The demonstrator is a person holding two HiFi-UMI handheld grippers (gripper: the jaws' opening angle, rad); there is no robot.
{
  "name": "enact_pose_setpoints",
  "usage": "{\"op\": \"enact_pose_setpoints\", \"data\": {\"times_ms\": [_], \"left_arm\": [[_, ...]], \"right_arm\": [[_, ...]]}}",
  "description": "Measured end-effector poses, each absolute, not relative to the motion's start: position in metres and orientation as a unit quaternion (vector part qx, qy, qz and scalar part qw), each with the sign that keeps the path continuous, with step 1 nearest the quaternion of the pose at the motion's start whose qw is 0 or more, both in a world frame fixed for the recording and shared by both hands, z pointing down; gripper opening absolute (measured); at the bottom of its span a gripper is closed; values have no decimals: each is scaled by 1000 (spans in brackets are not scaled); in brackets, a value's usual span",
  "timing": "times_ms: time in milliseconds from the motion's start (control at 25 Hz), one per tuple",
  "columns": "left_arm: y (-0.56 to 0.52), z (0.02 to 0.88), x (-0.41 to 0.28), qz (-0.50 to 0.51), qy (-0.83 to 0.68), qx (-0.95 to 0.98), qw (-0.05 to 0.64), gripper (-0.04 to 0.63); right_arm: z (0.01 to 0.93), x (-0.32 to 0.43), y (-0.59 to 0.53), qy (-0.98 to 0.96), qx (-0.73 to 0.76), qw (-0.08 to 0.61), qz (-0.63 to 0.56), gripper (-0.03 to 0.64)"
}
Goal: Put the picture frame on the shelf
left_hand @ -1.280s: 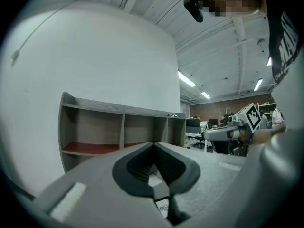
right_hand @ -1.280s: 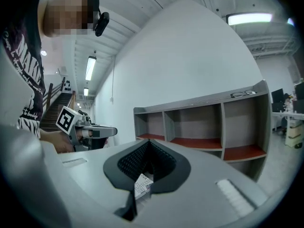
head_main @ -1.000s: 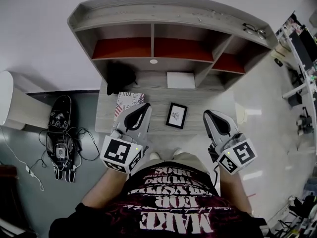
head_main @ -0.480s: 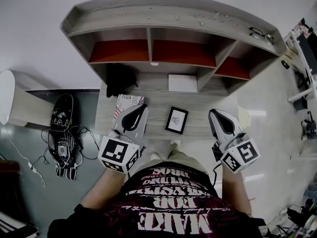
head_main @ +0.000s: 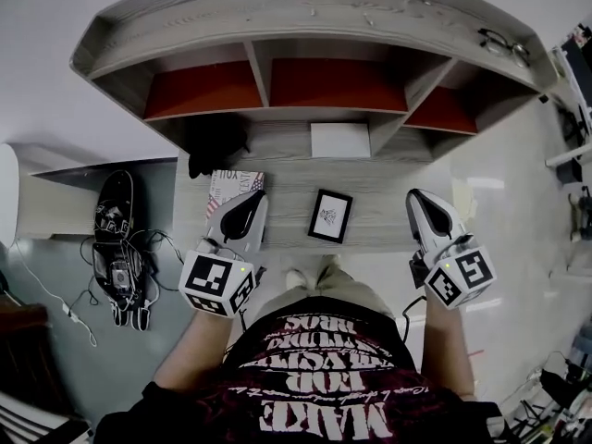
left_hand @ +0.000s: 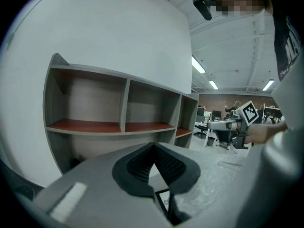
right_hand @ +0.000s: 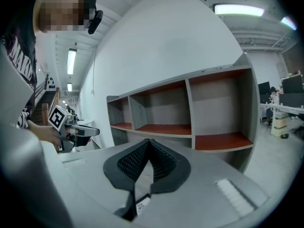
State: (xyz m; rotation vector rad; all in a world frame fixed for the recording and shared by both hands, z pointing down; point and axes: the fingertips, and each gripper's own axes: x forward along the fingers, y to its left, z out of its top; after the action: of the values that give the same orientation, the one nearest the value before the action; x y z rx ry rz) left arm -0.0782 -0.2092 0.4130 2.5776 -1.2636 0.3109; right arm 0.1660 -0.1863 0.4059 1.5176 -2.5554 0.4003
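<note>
Glasses (head_main: pixel 504 46) lay on the top board of the shelf (head_main: pixel 305 26), whose three compartments showed red floors; beneath the middle one a white box (head_main: pixel 339 141) sat on the bench (head_main: pixel 384 213). You had the picture frame (head_main: pixel 330 215) lying on the bench in front of that box, between your left tongs (head_main: pixel 253 197) and right tongs (head_main: pixel 419 196), apart from both. Each pair of tongs had its jaws together on nothing.
</note>
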Motion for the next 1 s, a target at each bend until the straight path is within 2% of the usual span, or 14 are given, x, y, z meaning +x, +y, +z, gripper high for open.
{"op": "enact_pose_setpoints", "data": {"times_ms": [680, 1000], "left_arm": [[-221, 526, -78, 164, -438, 857, 215, 3], [-208, 611, -83, 191, -433, 822, 319, 2]], "right_arm": [[517, 201, -179, -818, 515, 124, 225, 28], [594, 190, -173, -805, 495, 160, 285, 28]]}}
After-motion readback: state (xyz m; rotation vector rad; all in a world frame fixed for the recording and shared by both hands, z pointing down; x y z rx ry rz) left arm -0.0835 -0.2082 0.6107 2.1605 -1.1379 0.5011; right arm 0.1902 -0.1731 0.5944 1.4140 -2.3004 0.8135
